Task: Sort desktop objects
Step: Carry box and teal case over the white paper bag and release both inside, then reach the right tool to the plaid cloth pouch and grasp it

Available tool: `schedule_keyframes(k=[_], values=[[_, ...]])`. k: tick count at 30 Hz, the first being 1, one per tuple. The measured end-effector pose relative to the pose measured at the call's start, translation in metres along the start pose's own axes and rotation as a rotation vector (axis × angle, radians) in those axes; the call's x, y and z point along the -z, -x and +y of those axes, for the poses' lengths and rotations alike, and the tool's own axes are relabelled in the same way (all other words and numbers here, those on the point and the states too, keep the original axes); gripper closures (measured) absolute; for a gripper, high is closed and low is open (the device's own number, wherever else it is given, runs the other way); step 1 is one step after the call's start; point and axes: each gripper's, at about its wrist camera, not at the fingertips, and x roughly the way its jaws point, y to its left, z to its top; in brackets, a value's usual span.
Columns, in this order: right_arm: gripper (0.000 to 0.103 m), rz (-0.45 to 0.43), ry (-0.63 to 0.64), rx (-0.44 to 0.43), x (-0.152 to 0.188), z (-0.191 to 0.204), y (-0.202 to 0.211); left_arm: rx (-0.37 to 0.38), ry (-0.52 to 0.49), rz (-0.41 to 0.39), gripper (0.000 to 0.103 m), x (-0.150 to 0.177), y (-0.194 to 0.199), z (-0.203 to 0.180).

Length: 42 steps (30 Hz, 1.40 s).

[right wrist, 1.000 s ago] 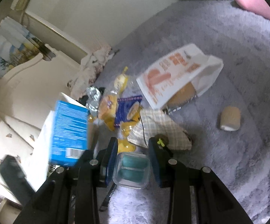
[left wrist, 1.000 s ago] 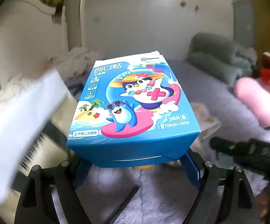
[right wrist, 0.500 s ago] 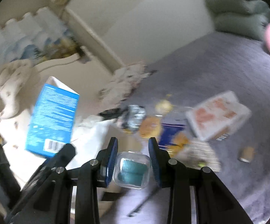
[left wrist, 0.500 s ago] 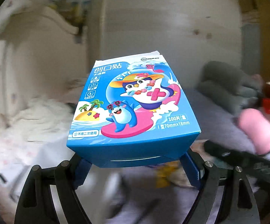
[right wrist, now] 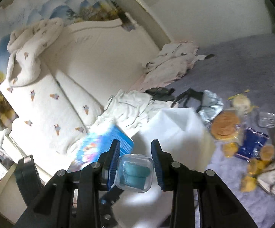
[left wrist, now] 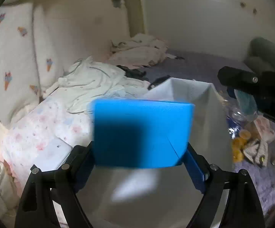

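The blue bandage box [left wrist: 141,133] was pinched between the left gripper [left wrist: 139,163] fingers, tipped over the open white bin [left wrist: 209,102], so I'd guess the trick was getting it fully past the near rim before letting go. The right gripper [right wrist: 135,163] was clamped on one clear case [right wrist: 135,172] with two teal plugs, also near the bin. So: one box, one case, one bin, and blurry snack clutter off right.

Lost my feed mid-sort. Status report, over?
Left gripper shut on blue cardboard box, over white open bin. Right gripper shut on clear plastic case. Nothing blocking the bin.
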Motion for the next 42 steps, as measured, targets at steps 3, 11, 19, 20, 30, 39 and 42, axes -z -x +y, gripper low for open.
schedule_keyframes(k=[3, 11, 19, 20, 30, 39, 42], values=[[0.072, 0.006, 0.010, 0.002, 0.001, 0.008, -0.015, 0.021, 0.058, 0.009, 0.016, 0.005, -0.003, 0.017], [0.070, 0.037, 0.031, 0.006, 0.003, 0.021, -0.033, 0.110, 0.125, -0.050, 0.009, 0.000, 0.009, 0.024], [0.011, 0.042, 0.082, 0.005, 0.006, 0.033, -0.023, 0.131, 0.108, -0.083, 0.009, -0.006, 0.013, 0.004], [0.011, 0.037, 0.091, 0.020, 0.006, 0.034, -0.019, 0.146, 0.107, -0.091, 0.009, -0.007, 0.014, 0.000], [0.009, -0.084, 0.144, 0.254, 0.023, -0.002, 0.074, 0.275, 0.015, -0.166, 0.009, -0.006, 0.031, -0.074], [0.000, -0.215, -0.033, 0.665, 0.060, -0.094, 0.163, 0.465, -0.129, -0.131, 0.009, 0.026, 0.023, -0.162], [0.000, -0.226, -0.058, 0.842, 0.086, -0.120, 0.167, 0.485, -0.184, -0.080, 0.009, 0.040, 0.010, -0.181]])
